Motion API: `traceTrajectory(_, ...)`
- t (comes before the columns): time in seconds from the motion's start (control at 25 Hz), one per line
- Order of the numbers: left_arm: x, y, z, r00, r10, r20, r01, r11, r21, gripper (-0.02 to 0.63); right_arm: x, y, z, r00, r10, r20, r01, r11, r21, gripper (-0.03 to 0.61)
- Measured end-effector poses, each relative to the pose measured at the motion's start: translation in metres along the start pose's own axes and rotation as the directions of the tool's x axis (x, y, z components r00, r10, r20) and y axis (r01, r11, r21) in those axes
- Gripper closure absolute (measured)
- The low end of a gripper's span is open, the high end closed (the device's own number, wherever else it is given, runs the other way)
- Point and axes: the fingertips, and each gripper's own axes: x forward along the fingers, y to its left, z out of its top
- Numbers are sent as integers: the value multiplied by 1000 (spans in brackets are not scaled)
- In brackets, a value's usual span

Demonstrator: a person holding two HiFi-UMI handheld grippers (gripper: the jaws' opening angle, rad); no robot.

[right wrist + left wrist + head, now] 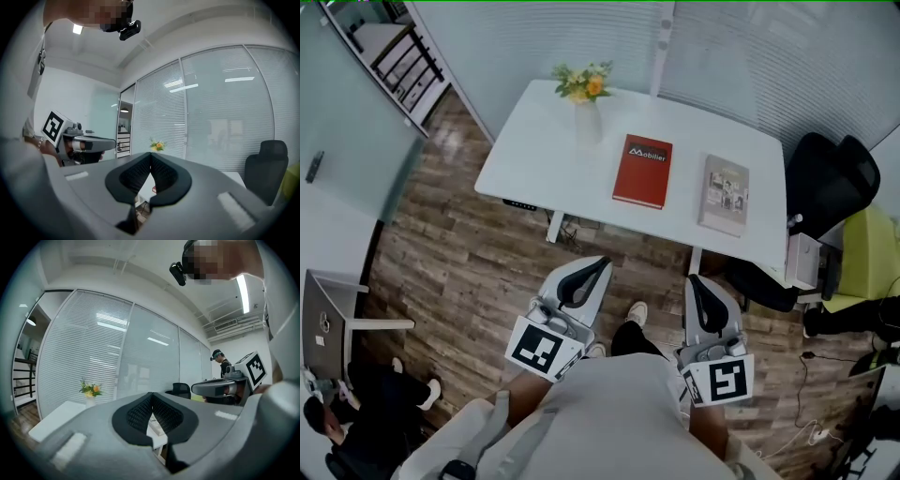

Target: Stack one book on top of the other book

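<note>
White table (534, 150) ahead carried the red book (643, 172) and the beige book (725, 194), flat, apart, long edges running away from the person. Both clenched empty, the left gripper (600, 264) and right gripper (693, 278) hung short of it, the right nearer the beige book.

Cover print on the beige book (724, 195) is too small to read.

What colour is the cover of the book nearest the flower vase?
Red with white lettering; the book shows best in the head view.
</note>
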Motion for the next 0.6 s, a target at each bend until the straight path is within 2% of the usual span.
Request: traceTrajectory(0.6, 146, 7, 5, 1000, -11, -12, 11, 1000, 16, 611, 59, -124, -6, 1000, 17, -7, -17, 1000, 14, 574)
